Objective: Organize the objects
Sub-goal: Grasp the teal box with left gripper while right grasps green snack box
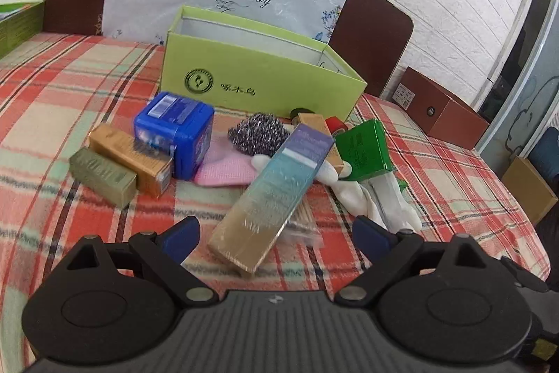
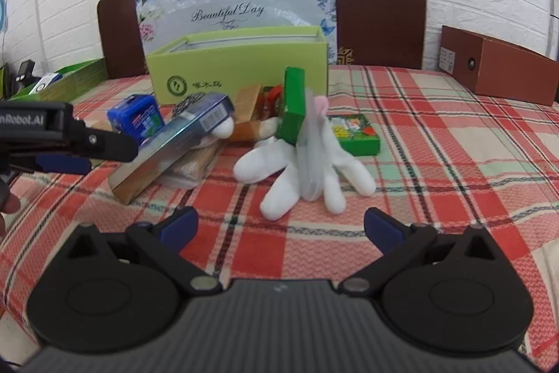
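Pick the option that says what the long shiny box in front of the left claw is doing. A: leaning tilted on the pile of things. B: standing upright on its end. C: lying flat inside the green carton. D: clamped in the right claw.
A: the long shiny box slants up from the plaid cloth, its far end resting on the pile, outside the green carton.

Red-and-mint plaid blanket [image 2: 436,135] — lime-green box [image 1: 258,77], blue tin [image 1: 174,135], white glove [image 2: 297,170], pink cloth [image 1: 223,168].

An open lime box [image 1: 258,72] is sitting at upper centre of the frame. Below it, a long shiny carton [image 1: 269,194] is lying tilted across white gloves [image 2: 297,170], beside a blue tub [image 1: 174,135].
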`<state>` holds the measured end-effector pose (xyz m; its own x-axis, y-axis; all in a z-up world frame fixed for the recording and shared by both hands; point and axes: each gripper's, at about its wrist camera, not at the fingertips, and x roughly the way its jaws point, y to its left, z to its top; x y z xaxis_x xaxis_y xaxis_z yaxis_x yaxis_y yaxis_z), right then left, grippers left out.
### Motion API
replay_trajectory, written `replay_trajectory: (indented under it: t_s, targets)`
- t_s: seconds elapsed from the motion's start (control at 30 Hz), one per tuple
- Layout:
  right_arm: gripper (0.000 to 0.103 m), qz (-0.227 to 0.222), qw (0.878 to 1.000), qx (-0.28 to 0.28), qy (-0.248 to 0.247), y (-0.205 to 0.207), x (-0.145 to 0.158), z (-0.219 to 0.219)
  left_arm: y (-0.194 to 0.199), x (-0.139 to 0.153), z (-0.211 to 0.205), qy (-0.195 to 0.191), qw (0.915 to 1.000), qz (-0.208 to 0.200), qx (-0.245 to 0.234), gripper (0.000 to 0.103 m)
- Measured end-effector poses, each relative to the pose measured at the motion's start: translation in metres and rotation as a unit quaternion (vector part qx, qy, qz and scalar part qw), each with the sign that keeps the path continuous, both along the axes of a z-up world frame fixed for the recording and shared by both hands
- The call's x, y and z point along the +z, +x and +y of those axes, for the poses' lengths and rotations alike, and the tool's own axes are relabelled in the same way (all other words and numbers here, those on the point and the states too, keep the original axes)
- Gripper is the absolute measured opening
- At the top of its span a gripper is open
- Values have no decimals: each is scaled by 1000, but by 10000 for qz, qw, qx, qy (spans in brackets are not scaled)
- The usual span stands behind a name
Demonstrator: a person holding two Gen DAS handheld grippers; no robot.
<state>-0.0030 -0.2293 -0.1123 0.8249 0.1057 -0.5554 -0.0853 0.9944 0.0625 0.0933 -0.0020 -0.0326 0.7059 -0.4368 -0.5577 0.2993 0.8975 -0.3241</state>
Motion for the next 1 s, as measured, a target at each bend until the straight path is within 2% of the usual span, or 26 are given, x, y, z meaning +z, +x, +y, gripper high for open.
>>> replay_trajectory:
  t_s: [0.17,0.23,0.33,0.37,0.4,0.53,0.6,0.73,0.87,0.9,0.93,1.0]
  targets:
    - [103,-29,9998,-131,139,0,2,-9,22,-2,-12,130,9996,-103,-226,95]
    - [103,8,9998,-134,130,0,1,-9,31,-7,-16,141,9992,22,-371,90]
    - [103,41,9999,-118,102,2,-1,-9,41,-14,-19,233,9986,207,-416,73]
    - [103,37,9999,-111,95,3,-1,-9,42,-17,-19,350,9983,245,-405,60]
    - [103,22,9999,-104,80,4,0,-9,43,-18,-18,437,9980,270,-379,54]
    - [103,-144,9999,-91,-23,15,7,-9,30,-16,-4,249,9989,376,-144,49]
    - [101,-230,9997,-78,-78,27,10,-9,18,-13,2,198,9991,384,-19,43]
    - [90,-325,9995,-12,-21,59,11,-11,-2,-5,16,42,9995,273,176,41]
    - [70,-399,9991,-10,-168,90,13,-7,-7,-3,19,200,9992,287,171,41]
    - [68,-420,9989,8,-205,95,13,-5,-7,-4,18,243,9991,319,152,40]
    - [63,-449,9987,33,-242,101,14,-3,-6,-6,18,256,9991,319,134,40]
    - [43,-443,9986,97,-289,109,14,1,-7,-7,17,254,9992,281,147,43]
